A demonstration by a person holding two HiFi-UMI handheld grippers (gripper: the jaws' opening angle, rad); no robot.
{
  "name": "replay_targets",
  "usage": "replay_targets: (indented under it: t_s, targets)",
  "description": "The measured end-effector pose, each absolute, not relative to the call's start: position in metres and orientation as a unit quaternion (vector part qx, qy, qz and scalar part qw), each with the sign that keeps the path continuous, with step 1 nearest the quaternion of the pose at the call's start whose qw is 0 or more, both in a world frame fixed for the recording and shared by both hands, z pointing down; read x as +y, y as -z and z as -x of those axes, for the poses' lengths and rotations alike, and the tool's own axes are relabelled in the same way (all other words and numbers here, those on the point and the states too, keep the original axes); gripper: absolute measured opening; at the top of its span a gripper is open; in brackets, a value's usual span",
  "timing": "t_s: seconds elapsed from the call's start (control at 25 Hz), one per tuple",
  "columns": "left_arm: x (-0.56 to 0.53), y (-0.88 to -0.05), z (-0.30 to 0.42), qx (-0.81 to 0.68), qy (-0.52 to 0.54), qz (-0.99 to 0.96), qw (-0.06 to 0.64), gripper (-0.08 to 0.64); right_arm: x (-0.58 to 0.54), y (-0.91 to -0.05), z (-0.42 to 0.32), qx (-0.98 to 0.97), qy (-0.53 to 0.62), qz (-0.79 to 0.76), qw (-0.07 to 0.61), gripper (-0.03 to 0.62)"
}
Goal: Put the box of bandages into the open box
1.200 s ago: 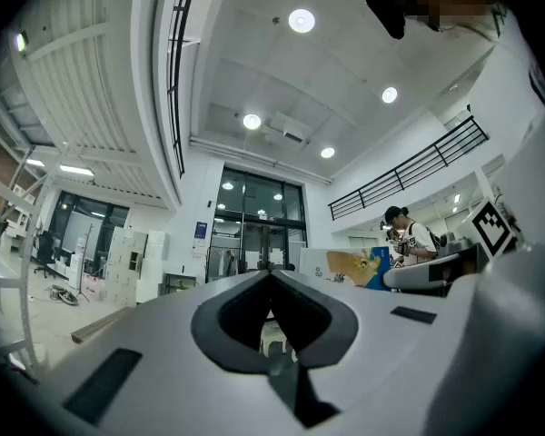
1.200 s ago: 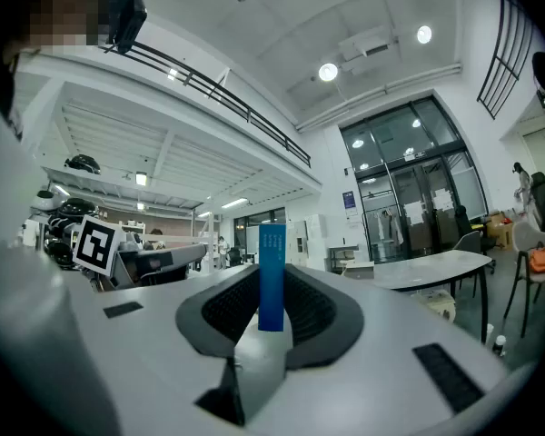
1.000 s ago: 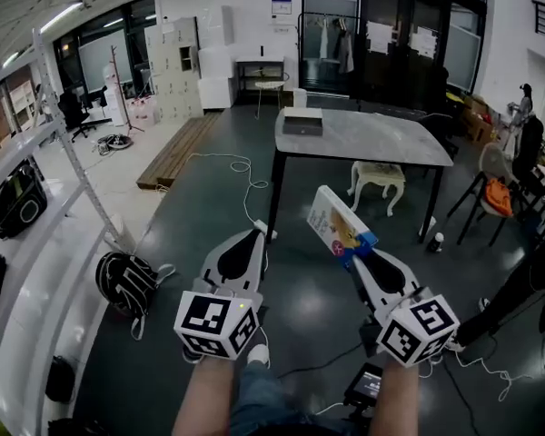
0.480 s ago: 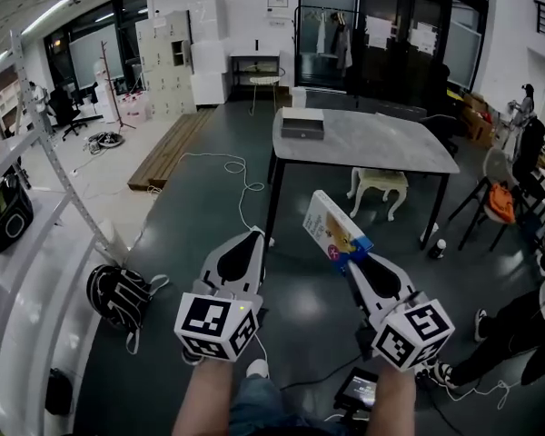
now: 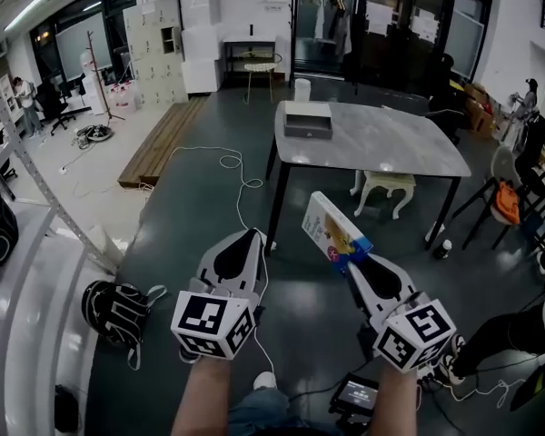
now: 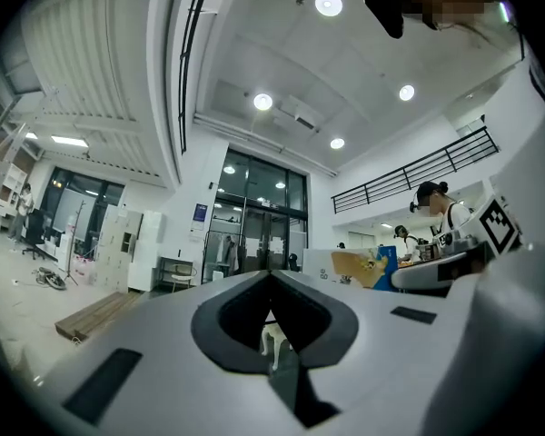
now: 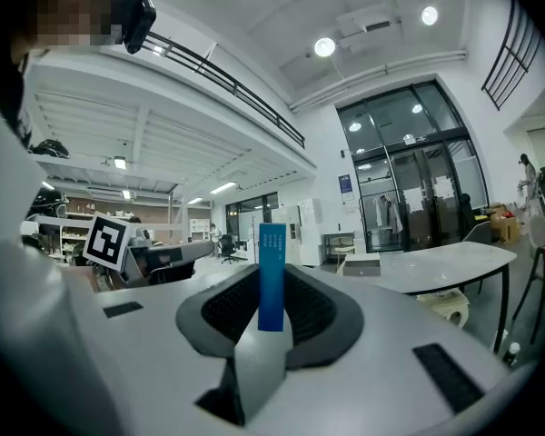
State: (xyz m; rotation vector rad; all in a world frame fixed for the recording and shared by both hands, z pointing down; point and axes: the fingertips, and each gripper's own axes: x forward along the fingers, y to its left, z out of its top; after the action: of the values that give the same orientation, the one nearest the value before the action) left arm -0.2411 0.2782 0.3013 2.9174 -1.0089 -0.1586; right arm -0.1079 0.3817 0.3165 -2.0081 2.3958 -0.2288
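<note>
My right gripper (image 5: 356,256) is shut on the box of bandages (image 5: 331,228), a flat white and blue box held up in the air over the dark floor. In the right gripper view the bandage box (image 7: 272,275) shows edge-on as a narrow blue strip clamped between the jaws of my right gripper (image 7: 271,321). My left gripper (image 5: 247,240) hangs beside it, shut and holding nothing; in the left gripper view, the left gripper (image 6: 271,284) has its tips together. The open box (image 5: 308,120), grey and shallow, sits on the far left corner of a grey table (image 5: 391,148) ahead.
A white stool (image 5: 384,187) stands under the table. A black backpack (image 5: 116,309) lies on the floor at left beside a white rack (image 5: 36,189). Cables (image 5: 241,173) trail across the floor. A chair with an orange thing (image 5: 508,196) stands at right, shoes (image 5: 454,351) near it.
The view has advanced toward the table, which now lies nearer and more centred. Both grippers keep their pose, the right one still clamped on the bandage box.
</note>
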Motion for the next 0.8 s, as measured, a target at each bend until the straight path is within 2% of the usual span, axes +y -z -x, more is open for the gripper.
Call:
replay_targets:
  t_s: [0.28, 0.52, 0.8]
  targets:
    - [0.221, -0.307, 0.242, -0.316, 0.045, -0.946, 0.045, 0.012, 0.329, -0.317, 0.113, 0.757, 0.074, 0.649, -0.017, 0.095]
    - [0.195, -0.321, 0.247, -0.320, 0.046, -0.945, 0.044, 0.012, 0.303, -0.332, 0.114, 0.757, 0.086, 0.648, -0.003, 0.095]
    - [0.151, -0.323, 0.221, -0.327, 0.041, -0.943, 0.037, 0.012, 0.257, -0.337, 0.080, 0.761, 0.088, 0.643, 0.009, 0.095]
